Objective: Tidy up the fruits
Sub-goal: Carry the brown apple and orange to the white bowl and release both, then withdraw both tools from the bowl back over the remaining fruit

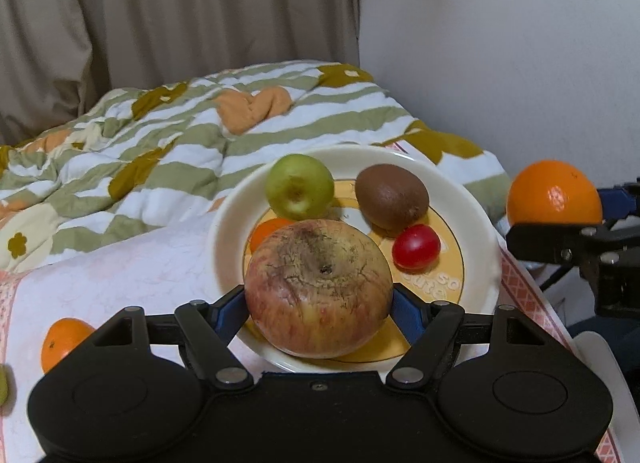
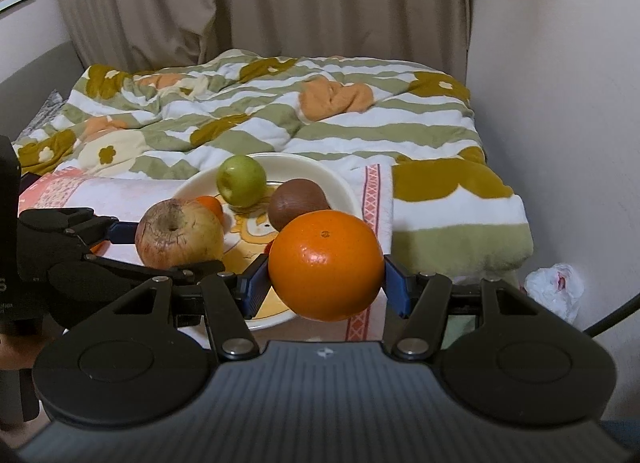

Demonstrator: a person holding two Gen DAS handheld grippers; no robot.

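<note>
Nearest in the left wrist view, the left claw [image 1: 320,303] grips a large blotchy apple [image 1: 319,289] between its blue pads, holding it just over the near rim of the cream plate [image 1: 232,223]; judging by that position, the apple is about to be set down among the fruit already gathered there. In the right wrist view, the right claw [image 2: 324,283] is closed on a big orange [image 2: 325,265], carried at the plate's near right edge, probably waiting its turn so the two claws do not crowd the same spot.

On the plate, a red cherry tomato [image 1: 416,247] sits right of the apple, and a small orange fruit [image 1: 266,233] peeks out behind the apple on the left. Farther back a brown kiwi [image 1: 392,197] lies on the right and a green apple [image 1: 299,187] on the left, near each other but apart. Whether the held apple already touches the plate is hard to tell, since it hides the surface below.

Off the plate, near left, a mandarin [image 1: 64,341] rests on the pink cloth [image 1: 140,263], still to be collected. The plate stands on this cloth on a bed, with a striped floral quilt [image 1: 180,135] rumpled beyond it and a beige curtain [image 1: 180,15] at the far end
</note>
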